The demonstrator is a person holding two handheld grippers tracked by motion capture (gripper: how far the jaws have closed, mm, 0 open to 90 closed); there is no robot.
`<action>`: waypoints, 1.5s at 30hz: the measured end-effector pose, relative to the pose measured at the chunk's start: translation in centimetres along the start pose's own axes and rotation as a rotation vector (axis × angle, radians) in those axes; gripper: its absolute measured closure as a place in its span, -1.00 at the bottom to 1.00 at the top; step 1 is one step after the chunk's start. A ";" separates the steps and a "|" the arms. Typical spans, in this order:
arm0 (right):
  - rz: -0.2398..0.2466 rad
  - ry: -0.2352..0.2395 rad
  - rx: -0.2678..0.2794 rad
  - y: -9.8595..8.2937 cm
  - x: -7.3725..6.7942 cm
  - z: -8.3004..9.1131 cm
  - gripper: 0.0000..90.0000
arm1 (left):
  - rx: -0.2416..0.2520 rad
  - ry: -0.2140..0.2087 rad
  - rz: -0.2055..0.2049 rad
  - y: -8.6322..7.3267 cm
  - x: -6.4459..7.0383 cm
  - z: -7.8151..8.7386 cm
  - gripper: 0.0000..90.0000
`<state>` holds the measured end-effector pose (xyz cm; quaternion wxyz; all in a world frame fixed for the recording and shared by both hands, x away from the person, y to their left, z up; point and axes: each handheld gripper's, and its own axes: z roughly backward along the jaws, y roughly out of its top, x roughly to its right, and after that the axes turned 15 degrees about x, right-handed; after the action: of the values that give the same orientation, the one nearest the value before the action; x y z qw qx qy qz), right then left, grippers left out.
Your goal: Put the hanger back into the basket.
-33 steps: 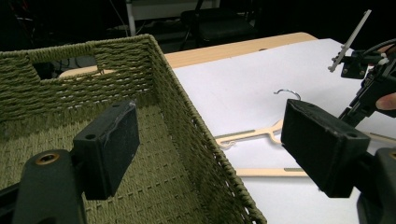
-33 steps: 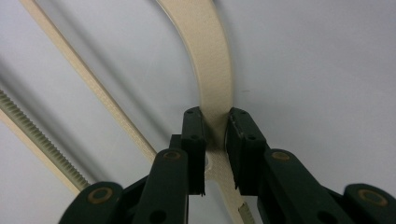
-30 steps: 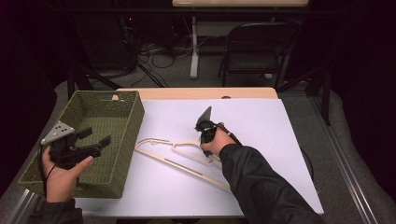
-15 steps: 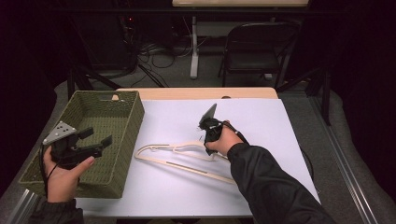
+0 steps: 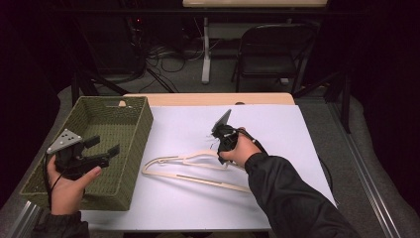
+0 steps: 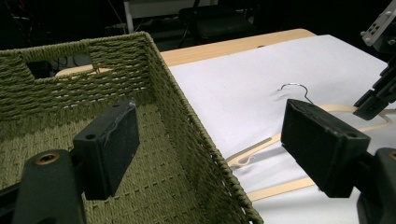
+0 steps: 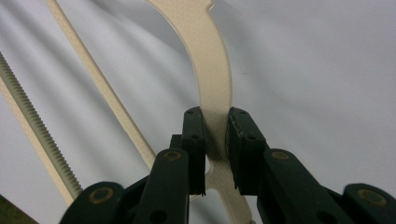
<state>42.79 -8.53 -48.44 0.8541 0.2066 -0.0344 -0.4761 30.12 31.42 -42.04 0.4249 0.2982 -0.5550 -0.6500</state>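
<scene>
Cream plastic hanger (image 5: 193,168) lies flat on the bench (image 5: 297,134), long axis left-right. Right tongs (image 7: 215,140) pinch its shoulder near the hook. Left tongs (image 6: 224,149) hang spread over the basket (image 5: 136,106), just left of the hanger.

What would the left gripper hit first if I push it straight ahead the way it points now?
Probably the right-hand wall of the olive-green woven basket, which runs between the open left gripper fingers; depth is unclear, so it might clear the rim.

One wooden hanger (image 5: 193,168) at the frame's centre — one woven basket (image 5: 130,144) at left. Two grippers: the left gripper (image 5: 91,151) lower left, the right gripper (image 5: 223,144) mid-frame. One folding chair (image 5: 272,49) — upper right, behind one table (image 5: 208,99).
</scene>
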 end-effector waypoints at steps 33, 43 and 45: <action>0.326 0.014 0.277 -4.7 -2.2 5.6 0.73 | -0.171 -0.271 -0.056 0.4 4.3 -4.5 -0.42; 0.503 -0.038 0.397 -5.9 -3.0 6.7 0.73 | -0.220 -0.367 -0.053 -0.2 5.6 -5.8 -0.35; 0.556 -0.040 0.417 -6.3 -3.6 6.8 0.73 | -0.231 -0.402 -0.034 -0.3 5.9 -6.1 -0.35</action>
<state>34.05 -10.64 -44.22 0.8897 0.3500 -0.2024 -0.2118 32.62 23.36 -43.10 0.3260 0.1214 -0.5454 -0.7626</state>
